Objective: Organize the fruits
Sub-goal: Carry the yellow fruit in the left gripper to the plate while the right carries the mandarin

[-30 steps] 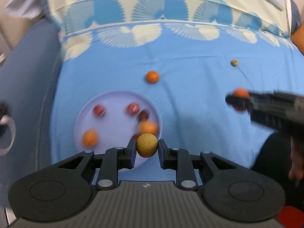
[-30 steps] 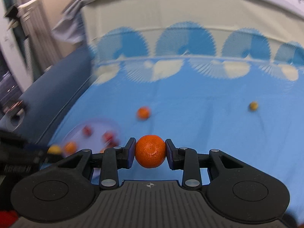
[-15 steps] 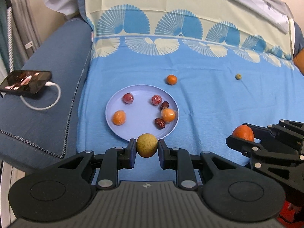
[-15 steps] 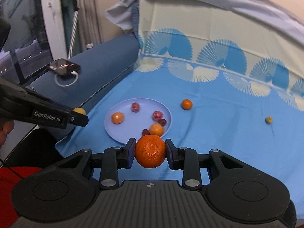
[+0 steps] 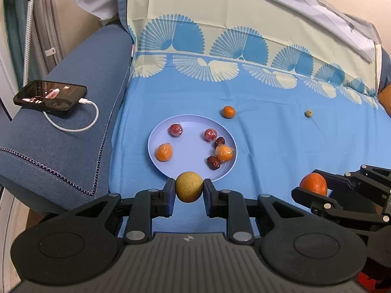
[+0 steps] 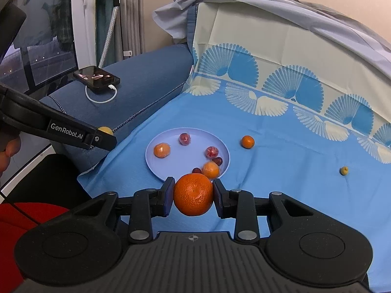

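My left gripper [image 5: 189,191] is shut on a round yellow-brown fruit [image 5: 189,186], held just in front of the near rim of a lilac plate [image 5: 190,151]. My right gripper [image 6: 193,195] is shut on a large orange [image 6: 193,194], also hovering short of the plate [image 6: 171,163]. The plate lies on a blue cloth and holds two wrapped oranges, two wrapped red fruits and two dark red dates. Beyond the plate lie a small orange [image 5: 228,111] and a small green fruit [image 5: 309,113]. In the left wrist view the right gripper [image 5: 317,190] shows at the right with its orange.
A blue sofa arm [image 5: 73,127] at the left carries a phone [image 5: 50,95] on a white charging cable. The patterned cloth rises up the sofa back [image 5: 220,24]. A person's fingers [image 6: 7,151] and the left gripper's finger [image 6: 73,131] show at the left of the right wrist view.
Both grippers have drawn back and up from the plate, each keeping its fruit. The views have steadied from blur, and the sofa arm with the phone has come into sight.
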Available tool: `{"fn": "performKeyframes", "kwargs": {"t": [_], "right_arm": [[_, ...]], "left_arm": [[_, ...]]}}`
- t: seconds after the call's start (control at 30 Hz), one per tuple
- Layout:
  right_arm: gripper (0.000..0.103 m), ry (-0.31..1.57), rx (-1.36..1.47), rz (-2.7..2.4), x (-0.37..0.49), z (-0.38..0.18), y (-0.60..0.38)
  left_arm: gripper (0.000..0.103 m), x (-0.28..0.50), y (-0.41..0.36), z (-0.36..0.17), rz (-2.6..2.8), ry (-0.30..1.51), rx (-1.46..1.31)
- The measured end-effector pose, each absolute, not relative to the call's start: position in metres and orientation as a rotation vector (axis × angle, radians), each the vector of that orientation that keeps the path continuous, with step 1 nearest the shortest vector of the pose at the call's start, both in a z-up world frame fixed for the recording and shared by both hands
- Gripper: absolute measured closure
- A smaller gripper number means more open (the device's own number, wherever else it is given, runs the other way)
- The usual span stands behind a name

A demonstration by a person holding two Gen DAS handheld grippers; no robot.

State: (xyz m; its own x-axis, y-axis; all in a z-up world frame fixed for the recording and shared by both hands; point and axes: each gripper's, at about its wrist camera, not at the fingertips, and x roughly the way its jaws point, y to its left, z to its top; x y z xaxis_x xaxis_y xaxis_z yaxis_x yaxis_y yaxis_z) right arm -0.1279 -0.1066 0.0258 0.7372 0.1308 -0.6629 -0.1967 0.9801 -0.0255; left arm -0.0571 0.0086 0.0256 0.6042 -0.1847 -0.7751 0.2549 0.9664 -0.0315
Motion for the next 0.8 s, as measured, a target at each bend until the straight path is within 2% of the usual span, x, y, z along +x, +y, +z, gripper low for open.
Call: {"fn": "performKeyframes", "kwargs": {"t": [0.8], "right_arm": [[0.068, 0.781, -0.078, 0.186, -0.113, 0.011, -0.109]], "left_arm": [[0.077, -0.040, 0.008, 0.010, -0.264, 0.937, 0.087]]}}
